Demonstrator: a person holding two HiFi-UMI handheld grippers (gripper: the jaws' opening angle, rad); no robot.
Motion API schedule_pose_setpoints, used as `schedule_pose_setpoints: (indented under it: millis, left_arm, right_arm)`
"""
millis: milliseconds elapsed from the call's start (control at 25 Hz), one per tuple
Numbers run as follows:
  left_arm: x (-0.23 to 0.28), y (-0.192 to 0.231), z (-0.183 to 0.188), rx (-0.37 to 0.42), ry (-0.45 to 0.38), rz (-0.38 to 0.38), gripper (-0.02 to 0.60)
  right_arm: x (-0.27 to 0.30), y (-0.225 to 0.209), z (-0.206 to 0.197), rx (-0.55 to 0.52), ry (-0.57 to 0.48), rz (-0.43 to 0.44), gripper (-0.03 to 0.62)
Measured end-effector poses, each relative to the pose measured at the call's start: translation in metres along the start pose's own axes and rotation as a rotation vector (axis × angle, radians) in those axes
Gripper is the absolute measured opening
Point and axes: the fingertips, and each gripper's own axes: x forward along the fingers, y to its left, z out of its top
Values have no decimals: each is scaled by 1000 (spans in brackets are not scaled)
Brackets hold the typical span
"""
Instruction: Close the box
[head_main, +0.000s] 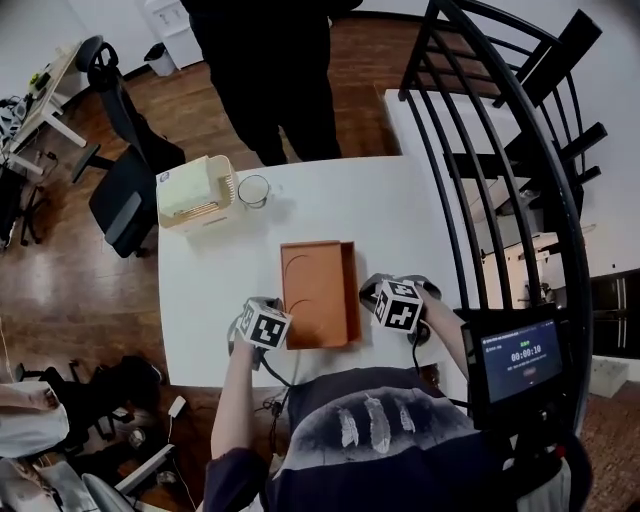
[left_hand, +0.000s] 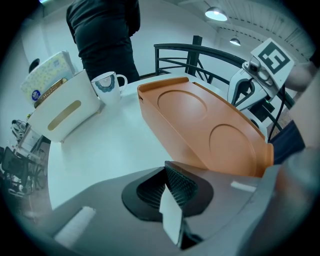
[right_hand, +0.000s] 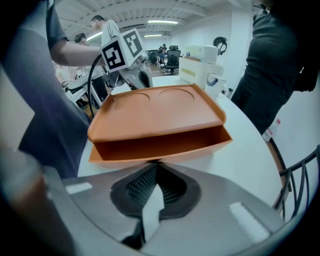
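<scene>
one box (head_main: 318, 292), orange, lies in the middle of the white table (head_main: 400, 210), between the two grippers. its lid has two round hollows and lies over the base but not flat. in the right gripper view a gap shows between lid and base on the side facing that gripper.

two grippers, one in each hand. the left gripper (head_main: 258, 322) is at the box's left side, near its closer corner. its jaws are clenched together with nothing between them, and the tips (left_hand: 167, 170) are just beside the box (left_hand: 200, 125), seemingly not touching it. the right gripper (head_main: 398, 303) is at the box's right side. its jaws are also pressed together and hold nothing. the tips (right_hand: 156, 167) are right at the lower edge of the box (right_hand: 155, 117), under the gap, but i cannot tell whether they touch it.

one mug (head_main: 254, 190) and one tissue holder (head_main: 197, 192) stand side by side at the far left of the table, well apart from the box. one person (head_main: 270, 70) in black stands at the far edge.
</scene>
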Motion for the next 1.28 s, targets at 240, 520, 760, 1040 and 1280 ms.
schedule_pose_setpoints:
  millis: [240, 520, 760, 1040, 1280]
  left_arm:
    - [-2, -1, 1, 8, 3, 6, 15]
    - [-1, -6, 4, 22, 7, -1, 15]
    - [-2, -6, 6, 31, 2, 13, 15]
    - [-1, -8, 8, 40, 1, 7, 15]
    - [-3, -9, 7, 30, -1, 0, 15]
  right_arm:
    - [0, 1, 4, -14, -7, 3, 4]
    - [-1, 0, 5, -23, -9, -3, 3]
    - [-2, 3, 6, -28, -17, 3, 3]
    - [-3, 6, 8, -32, -20, 5, 4]
    - [0, 7, 17, -49, -33, 2, 3]
